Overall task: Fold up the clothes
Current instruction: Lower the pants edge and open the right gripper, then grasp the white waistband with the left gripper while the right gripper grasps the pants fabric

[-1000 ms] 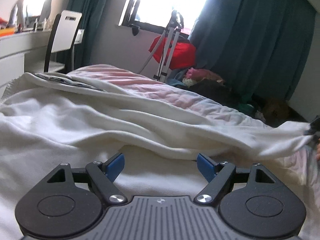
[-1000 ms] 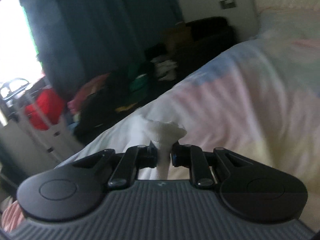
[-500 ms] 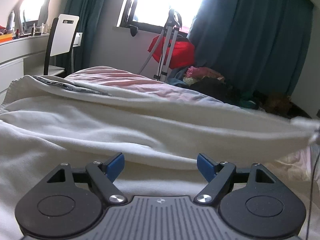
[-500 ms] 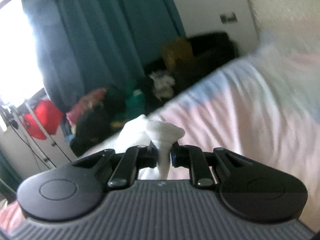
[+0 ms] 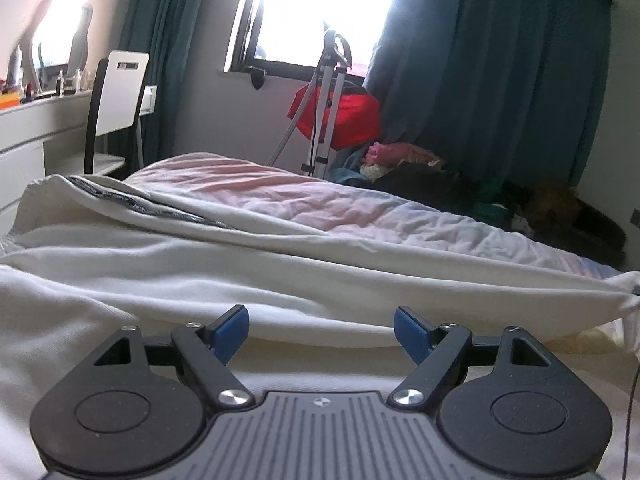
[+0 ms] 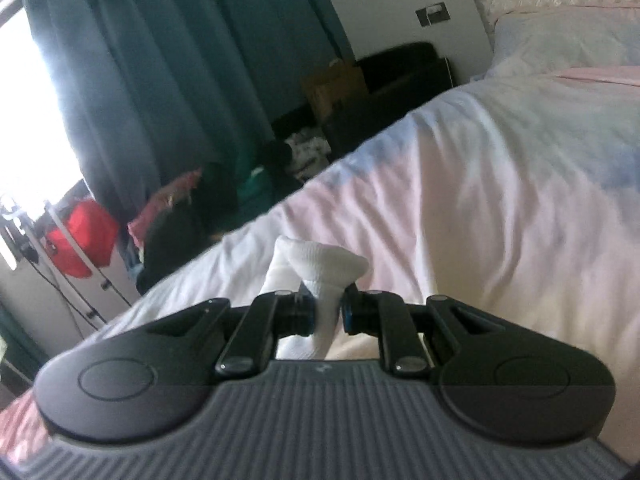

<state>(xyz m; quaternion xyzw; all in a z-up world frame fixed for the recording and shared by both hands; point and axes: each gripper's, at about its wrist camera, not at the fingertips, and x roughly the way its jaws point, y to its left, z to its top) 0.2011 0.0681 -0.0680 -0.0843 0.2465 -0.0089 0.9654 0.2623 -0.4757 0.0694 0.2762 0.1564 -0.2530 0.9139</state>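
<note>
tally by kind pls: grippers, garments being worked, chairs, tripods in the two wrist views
Grippers: 2, left gripper with jaws open, right gripper with jaws shut on the white garment
Garments being worked: 1, that white garment
Chairs: 1, white chair
Tripods: 1, silver tripod
Total: 5
The clothes heaped by the curtain are too jumbled to count.

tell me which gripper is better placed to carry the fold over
Right. The right gripper is shut on the white garment, while the left gripper is open above it, gripping nothing.
</note>
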